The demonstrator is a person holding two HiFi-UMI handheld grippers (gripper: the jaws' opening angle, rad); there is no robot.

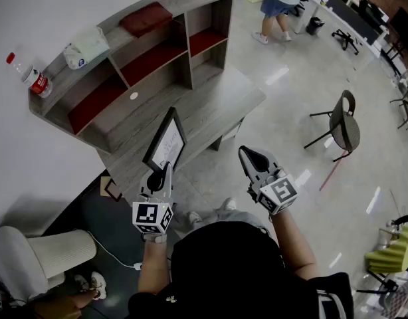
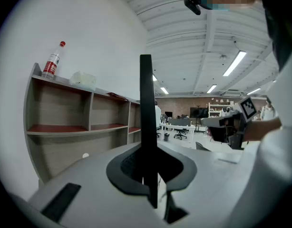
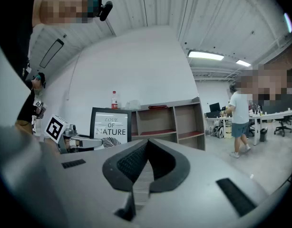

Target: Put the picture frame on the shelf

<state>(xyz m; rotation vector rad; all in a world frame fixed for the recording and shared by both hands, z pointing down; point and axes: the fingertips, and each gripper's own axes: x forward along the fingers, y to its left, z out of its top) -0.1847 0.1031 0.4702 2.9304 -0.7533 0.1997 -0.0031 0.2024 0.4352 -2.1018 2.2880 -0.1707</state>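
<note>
Left gripper is clamped on the bottom edge of the picture frame, so we've got it held upright in the air, just in front of the desk and not yet on the shelf. Right gripper is closed on nothing. We'd say pickup's done, placing is left. The cubbies look empty; the top carries a water bottle, a white packet and a red cushion.

Left hand-held gripper grips picture frame.
</note>
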